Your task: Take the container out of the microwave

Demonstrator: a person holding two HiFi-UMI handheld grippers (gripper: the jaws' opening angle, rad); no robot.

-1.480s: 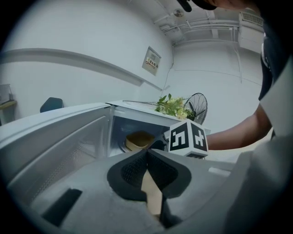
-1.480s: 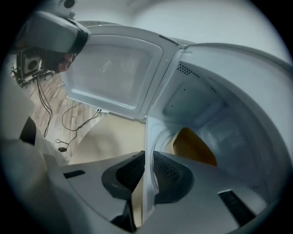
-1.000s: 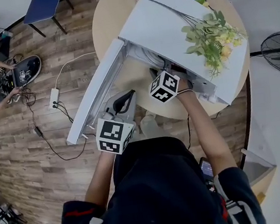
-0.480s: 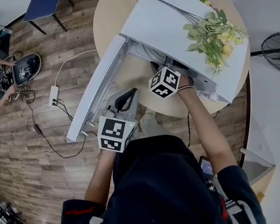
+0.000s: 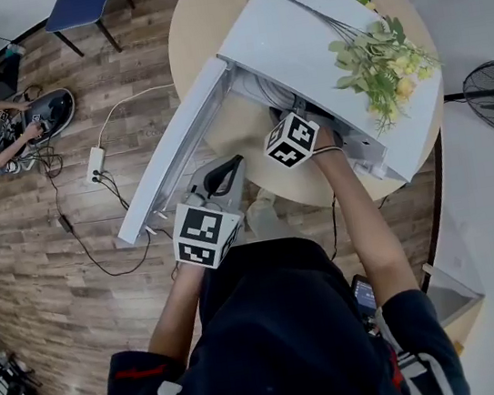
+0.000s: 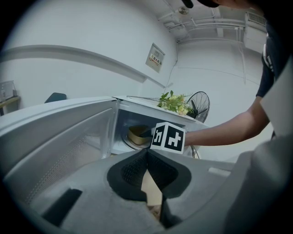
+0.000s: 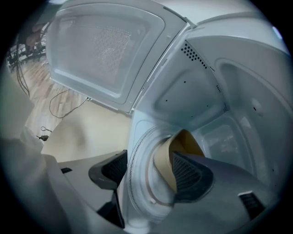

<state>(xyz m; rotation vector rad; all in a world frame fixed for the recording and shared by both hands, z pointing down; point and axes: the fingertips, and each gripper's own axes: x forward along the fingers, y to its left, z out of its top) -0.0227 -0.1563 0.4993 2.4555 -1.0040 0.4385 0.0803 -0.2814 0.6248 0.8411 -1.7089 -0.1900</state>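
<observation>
We hold our right gripper (image 7: 149, 160) inside the microwave (image 7: 197, 91), fingers apart astride the container (image 7: 183, 139) wall; our left gripper (image 6: 147, 153) has its fingers together, empty.

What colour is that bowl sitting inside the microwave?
Tan, a yellowish brown. The bowl shows best in the right gripper view.
</observation>
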